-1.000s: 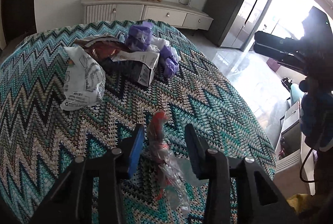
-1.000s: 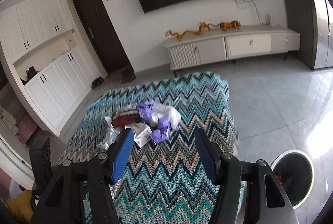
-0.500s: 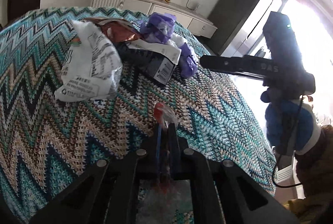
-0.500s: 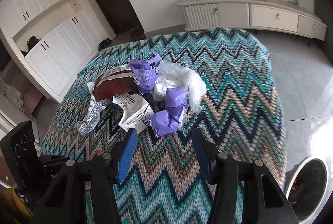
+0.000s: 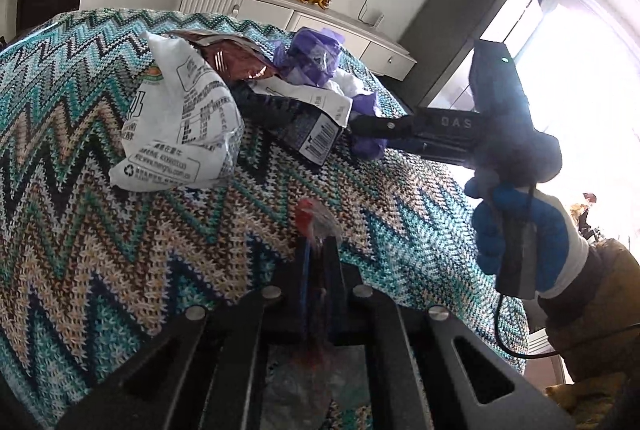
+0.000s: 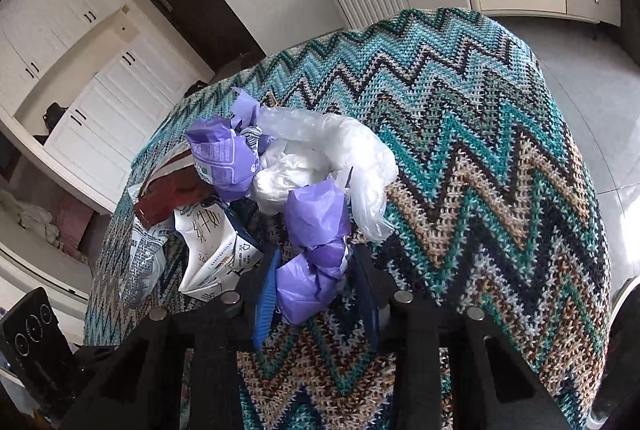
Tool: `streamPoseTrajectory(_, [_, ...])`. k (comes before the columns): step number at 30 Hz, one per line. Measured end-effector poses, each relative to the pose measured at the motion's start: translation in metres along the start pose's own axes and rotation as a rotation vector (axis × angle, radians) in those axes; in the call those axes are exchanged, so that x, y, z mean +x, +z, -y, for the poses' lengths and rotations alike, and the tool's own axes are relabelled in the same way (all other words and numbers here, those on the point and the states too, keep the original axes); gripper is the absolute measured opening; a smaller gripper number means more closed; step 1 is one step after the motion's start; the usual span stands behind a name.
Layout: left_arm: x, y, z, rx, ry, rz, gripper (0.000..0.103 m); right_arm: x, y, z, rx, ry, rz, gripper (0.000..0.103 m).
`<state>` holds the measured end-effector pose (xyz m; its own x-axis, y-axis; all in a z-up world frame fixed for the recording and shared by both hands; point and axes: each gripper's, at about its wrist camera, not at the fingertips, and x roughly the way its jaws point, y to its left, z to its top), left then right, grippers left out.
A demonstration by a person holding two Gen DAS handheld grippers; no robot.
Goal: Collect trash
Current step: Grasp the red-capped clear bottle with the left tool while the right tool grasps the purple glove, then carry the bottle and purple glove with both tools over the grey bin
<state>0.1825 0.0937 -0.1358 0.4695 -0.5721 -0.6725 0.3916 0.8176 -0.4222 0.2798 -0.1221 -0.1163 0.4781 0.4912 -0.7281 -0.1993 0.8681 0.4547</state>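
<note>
Right wrist view: a crumpled purple wrapper (image 6: 310, 270) lies at the near edge of the litter pile on the zigzag knitted cloth (image 6: 500, 158), between the blue pads of the right gripper (image 6: 316, 288), whose jaws are closing on it; whether the pads already press the plastic cannot be told. Behind it sit a clear plastic bag (image 6: 340, 158), a second purple wrapper (image 6: 220, 154), a white printed carton (image 6: 212, 254) and a dark red packet (image 6: 168, 194). Left wrist view: the left gripper (image 5: 316, 270) is clamped narrow on a clear wrapper with a red end (image 5: 314, 222), which lies on the cloth apart from the pile; a white printed pouch (image 5: 176, 122) lies beyond. The step in hand appears to be a double pick, one piece per hand. The next move probably calls for a finished right-hand squeeze, then lifting both pieces clear without dragging neighbouring litter along.
</note>
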Motion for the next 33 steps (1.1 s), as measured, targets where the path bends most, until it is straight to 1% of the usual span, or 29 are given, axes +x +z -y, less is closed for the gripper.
streamPoseTrajectory(1, [0.000, 0.001, 0.001, 0.000, 0.006, 0.000, 0.005, -0.003, -0.002, -0.001, -0.004, 0.003, -0.002, 0.029])
streamPoseTrajectory(4, [-0.006, -0.002, 0.004, 0.006, 0.024, 0.007, 0.004, -0.016, -0.011, -0.005, -0.032, 0.006, -0.003, 0.028])
streamPoseTrajectory(10, [-0.031, -0.010, 0.016, -0.002, 0.023, 0.036, 0.001, -0.060, -0.033, -0.019, -0.075, 0.020, 0.022, 0.028])
streamPoseTrajectory(20, [-0.106, -0.013, 0.051, 0.051, 0.061, 0.158, 0.001, -0.138, -0.066, -0.033, -0.099, 0.037, 0.128, 0.028])
streamPoseTrajectory(24, [-0.129, -0.007, 0.065, 0.066, 0.056, 0.191, 0.001, -0.170, -0.080, -0.035, -0.104, 0.044, 0.183, 0.028])
streamPoseTrajectory(27, [-0.138, 0.001, 0.083, 0.091, 0.044, 0.206, 0.001, -0.195, -0.092, -0.032, -0.099, 0.040, 0.221, 0.028])
streamPoseTrajectory(30, [-0.141, 0.013, 0.104, 0.109, 0.015, 0.212, 0.001, -0.219, -0.103, -0.020, -0.087, 0.021, 0.260, 0.028])
streamPoseTrajectory(33, [-0.131, 0.027, 0.129, 0.130, -0.017, 0.197, 0.001, -0.242, -0.115, 0.000, -0.068, -0.017, 0.295, 0.028])
